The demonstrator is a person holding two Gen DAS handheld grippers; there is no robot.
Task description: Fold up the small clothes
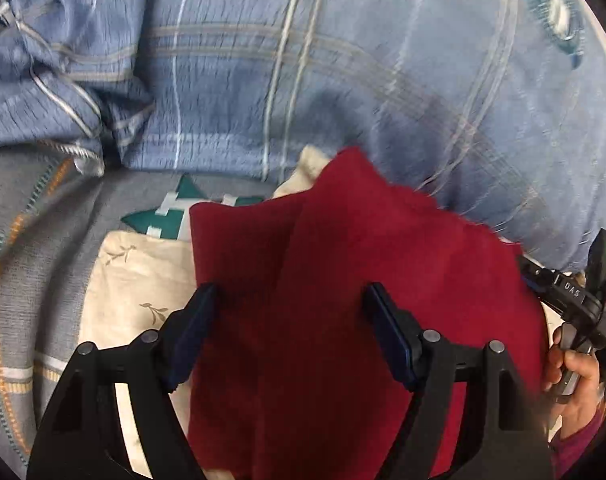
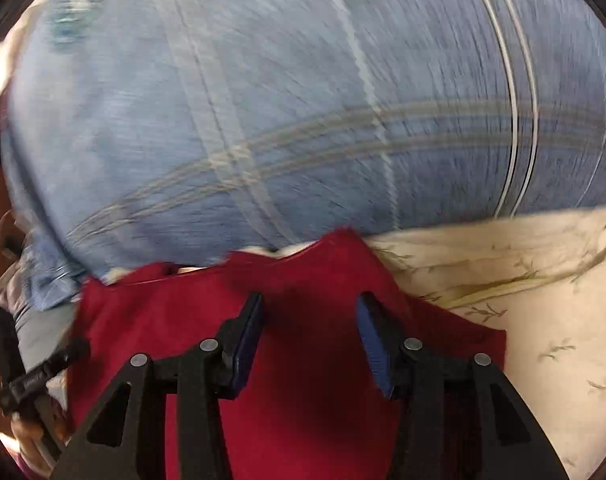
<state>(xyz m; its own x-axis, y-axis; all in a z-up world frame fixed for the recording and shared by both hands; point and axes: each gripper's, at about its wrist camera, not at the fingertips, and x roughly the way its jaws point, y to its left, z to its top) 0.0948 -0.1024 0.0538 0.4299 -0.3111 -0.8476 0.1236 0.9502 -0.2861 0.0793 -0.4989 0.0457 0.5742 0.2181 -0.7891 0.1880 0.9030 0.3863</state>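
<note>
The biggest thing I see is a blue bedspread (image 1: 343, 80), crinkled weave crossed by pale grey and white stripes, bunched into folds at the upper left of the left wrist view. Beside it lies a grey striped cloth (image 1: 31, 240) with orange and teal stitched lines. On top rests a cream fabric (image 2: 543, 300) printed with thin olive sprigs, smooth and flat. A teal piece with white bars (image 1: 171, 212) peeks out behind it.

The task's thing, a deep red cloth (image 1: 343, 280), soft and matte with a frayed far edge, lies spread over the cream fabric, a fold line running down its middle.

My left hand-held gripper (image 1: 289, 336) hangs over the red cloth with its jaws spread wide, nothing pinched between them. My right hand-held gripper (image 2: 309, 344) is also released above the same cloth, its blue pads apart.

At the right edge of the left view I can read "DAS" on the right gripper's black body, with a hand (image 1: 575, 384) on its handle.
</note>
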